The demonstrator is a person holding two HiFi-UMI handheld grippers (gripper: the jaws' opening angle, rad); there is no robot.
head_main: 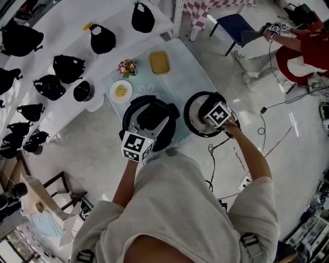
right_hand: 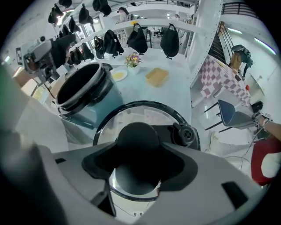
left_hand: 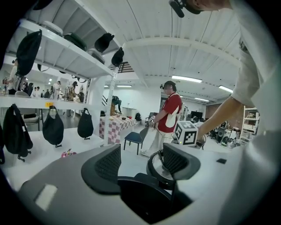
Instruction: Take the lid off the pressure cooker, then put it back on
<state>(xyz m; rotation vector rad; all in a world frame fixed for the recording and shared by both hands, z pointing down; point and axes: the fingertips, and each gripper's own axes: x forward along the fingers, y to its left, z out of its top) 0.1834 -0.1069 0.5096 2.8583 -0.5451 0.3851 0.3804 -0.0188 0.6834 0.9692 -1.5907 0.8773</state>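
Pale table [head_main: 191, 66] mostly hidden; right gripper [right_hand: 137, 154] clamps lid knob [right_hand: 137, 134], seemingly off cooker [right_hand: 97, 106]; left gripper [left_hand: 140, 163] wide

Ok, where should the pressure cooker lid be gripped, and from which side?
Its round black knob, from straight above: it stands proud at the centre of the wide, flat glass lid. The right gripper is shut on it that way.

Cooker [right_hand: 94, 110] finished pale blue; lid [right_hand: 137, 134] rimmed in black; board [head_main: 159, 62] coloured yellow; cloth [head_main: 205, 9] checked red and white
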